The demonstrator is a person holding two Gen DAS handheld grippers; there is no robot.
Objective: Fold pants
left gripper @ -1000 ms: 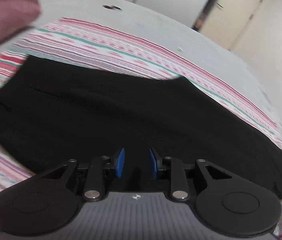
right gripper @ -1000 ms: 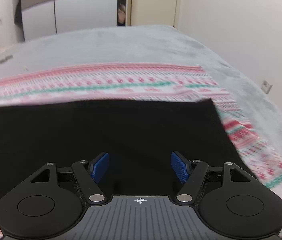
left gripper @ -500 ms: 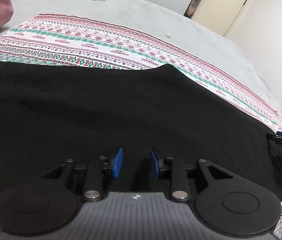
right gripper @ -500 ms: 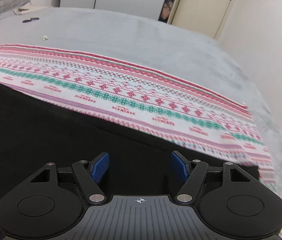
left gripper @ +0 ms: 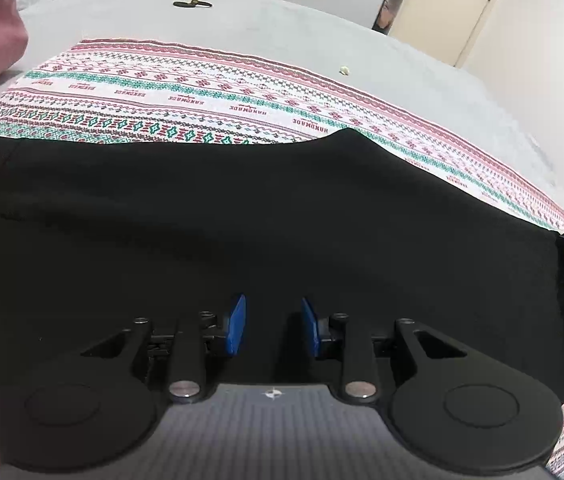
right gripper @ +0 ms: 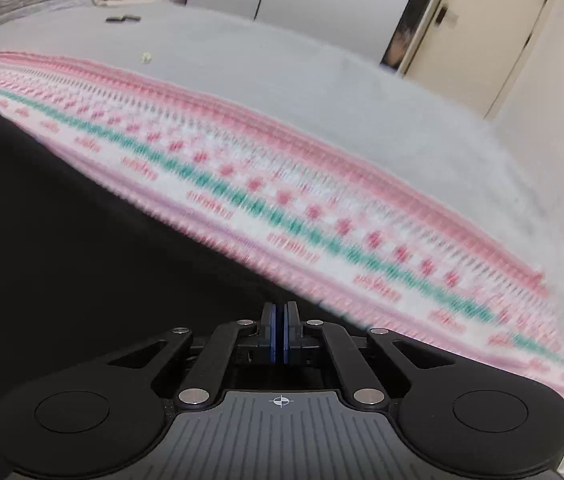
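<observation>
The black fabric pants (left gripper: 242, 216) lay flat across the near part of a red, green and white patterned cloth (left gripper: 202, 96) spread over a grey bed (left gripper: 282, 28). The left gripper (left gripper: 273, 326) hovered above them, blue pads apart. The right gripper (right gripper: 280, 330) had just snapped together at the pants' right edge; whether fabric was pinched could not be told.

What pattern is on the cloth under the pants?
The cloth has white, red and teal bands of Nordic-style motifs; sharpest in the left wrist view.
</observation>
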